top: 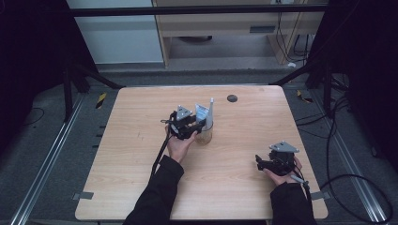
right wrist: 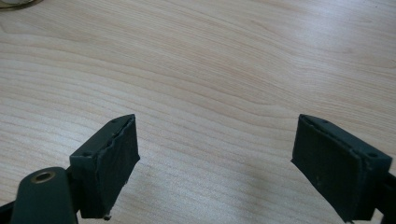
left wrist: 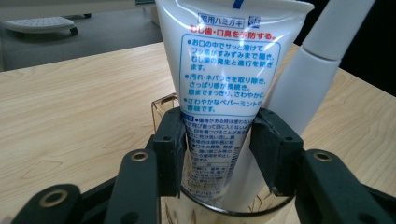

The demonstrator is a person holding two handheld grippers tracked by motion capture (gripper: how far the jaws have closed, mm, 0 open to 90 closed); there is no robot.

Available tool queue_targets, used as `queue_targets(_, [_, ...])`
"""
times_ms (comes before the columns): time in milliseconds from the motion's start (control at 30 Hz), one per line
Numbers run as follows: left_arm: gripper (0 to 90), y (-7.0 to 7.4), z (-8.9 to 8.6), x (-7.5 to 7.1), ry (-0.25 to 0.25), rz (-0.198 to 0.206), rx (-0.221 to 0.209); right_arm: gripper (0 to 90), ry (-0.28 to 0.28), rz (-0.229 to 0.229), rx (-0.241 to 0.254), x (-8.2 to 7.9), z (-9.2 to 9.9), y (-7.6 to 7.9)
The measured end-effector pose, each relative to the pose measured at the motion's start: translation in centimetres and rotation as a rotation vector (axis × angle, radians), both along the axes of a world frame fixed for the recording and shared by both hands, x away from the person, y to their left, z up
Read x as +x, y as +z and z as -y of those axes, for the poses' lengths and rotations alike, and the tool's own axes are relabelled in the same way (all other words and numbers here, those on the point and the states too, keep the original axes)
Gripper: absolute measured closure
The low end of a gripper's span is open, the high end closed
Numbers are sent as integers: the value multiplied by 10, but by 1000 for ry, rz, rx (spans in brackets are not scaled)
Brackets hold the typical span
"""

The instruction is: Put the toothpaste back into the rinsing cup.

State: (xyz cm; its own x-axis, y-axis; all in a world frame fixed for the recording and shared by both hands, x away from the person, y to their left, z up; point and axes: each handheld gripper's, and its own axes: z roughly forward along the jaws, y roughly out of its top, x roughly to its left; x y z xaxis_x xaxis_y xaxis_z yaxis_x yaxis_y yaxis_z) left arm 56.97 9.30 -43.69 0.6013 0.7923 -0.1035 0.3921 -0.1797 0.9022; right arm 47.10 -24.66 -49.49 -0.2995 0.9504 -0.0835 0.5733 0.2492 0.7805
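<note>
Left tool (left wrist: 217,144) straddles the white printed toothpaste tube (left wrist: 224,70), jaws spread just clear; tube stands in the clear glass cup (top: 204,135) on the wooden bench (top: 141,140). Placing looks done; withdrawal remains.

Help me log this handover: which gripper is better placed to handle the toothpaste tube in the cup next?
Left. The left gripper has its jaws on either side of the tube standing in the cup, seemingly not pressing. The right gripper hangs open over bare table, far from the cup.
</note>
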Motion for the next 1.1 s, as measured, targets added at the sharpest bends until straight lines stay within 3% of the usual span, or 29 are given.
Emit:
queue_targets(67, [495, 3, -2, -4, 2, 24, -24, 145, 3, 1, -2, 0, 0, 0])
queue_targets(167, [507, 14, -7, -13, -9, 60, -53, 145, 0, 0, -2, 0, 0, 0])
queue_targets(267, [469, 24, -11, -22, -20, 69, -28, 145, -1, 0, 1, -1, 0, 0])
queue_targets(400, [435, 33, -23, -39, -10, 84, 45, 144, -2, 6, 6, -2, 0, 2])
queue_targets(467, [414, 36, -30, -45, 1, 73, 54, 141, 6, 14, 2, -3, 0, 4])
queue_targets(600, [383, 38, -41, -56, -4, 56, 116, 140, 1, 26, 13, -8, 2, 8])
queue_targets(767, [348, 31, -55, -69, -32, 42, 184, 139, -10, 20, 24, -9, 5, 8])
queue_targets(1100, [299, -7, -102, -100, -20, -40, 239, 133, -15, 5, 23, -9, 6, 5])
